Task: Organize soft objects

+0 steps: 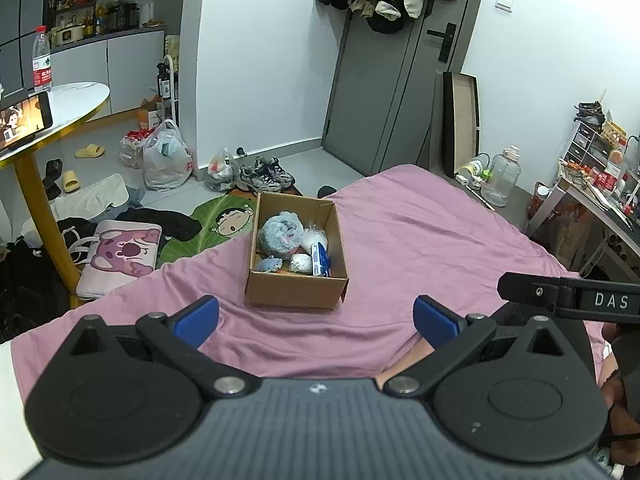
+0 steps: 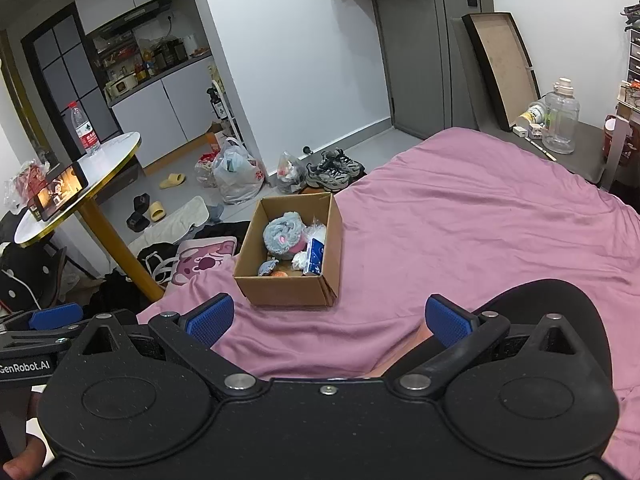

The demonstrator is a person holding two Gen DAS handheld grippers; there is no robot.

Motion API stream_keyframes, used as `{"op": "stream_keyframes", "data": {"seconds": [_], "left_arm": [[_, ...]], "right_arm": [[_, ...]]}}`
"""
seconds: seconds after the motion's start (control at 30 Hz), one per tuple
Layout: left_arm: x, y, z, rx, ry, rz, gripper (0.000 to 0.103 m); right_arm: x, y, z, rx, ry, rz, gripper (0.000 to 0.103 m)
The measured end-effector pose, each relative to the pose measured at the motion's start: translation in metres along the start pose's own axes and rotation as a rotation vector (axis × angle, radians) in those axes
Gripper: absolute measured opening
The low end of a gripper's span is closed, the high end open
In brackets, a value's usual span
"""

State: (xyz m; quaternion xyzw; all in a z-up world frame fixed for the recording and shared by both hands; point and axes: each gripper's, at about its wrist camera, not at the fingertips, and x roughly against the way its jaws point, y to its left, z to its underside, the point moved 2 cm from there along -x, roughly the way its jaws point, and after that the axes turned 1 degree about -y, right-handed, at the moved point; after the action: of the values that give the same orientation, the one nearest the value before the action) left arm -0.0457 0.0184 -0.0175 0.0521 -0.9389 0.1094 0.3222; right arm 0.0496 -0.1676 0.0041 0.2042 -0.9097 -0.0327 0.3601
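Both grippers, left [image 1: 316,320] and right [image 2: 327,322], hover with jaws wide and empty before the box [image 1: 296,292] of soft items on the bed [image 1: 420,240]. A careless grab may tip the light box.

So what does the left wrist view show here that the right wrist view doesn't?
Only the left wrist view shows the cluttered desk at the far right and the green cartoon floor mat.

Only the right wrist view shows an orange item at the bottom of the box.

Both show the open cardboard box on the pink bedsheet, holding a grey plush toy and a blue packet, with the left gripper and right gripper open and empty.
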Motion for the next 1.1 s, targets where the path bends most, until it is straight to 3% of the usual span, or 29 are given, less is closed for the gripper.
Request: {"op": "stream_keyframes", "data": {"seconds": [1.1], "left_arm": [[-0.0013,0.0030,0.0013,-0.001,0.010,-0.006,0.103]], "right_arm": [[0.0013,0.0013,0.0014,-0.004,-0.002,0.004,0.103]]}}
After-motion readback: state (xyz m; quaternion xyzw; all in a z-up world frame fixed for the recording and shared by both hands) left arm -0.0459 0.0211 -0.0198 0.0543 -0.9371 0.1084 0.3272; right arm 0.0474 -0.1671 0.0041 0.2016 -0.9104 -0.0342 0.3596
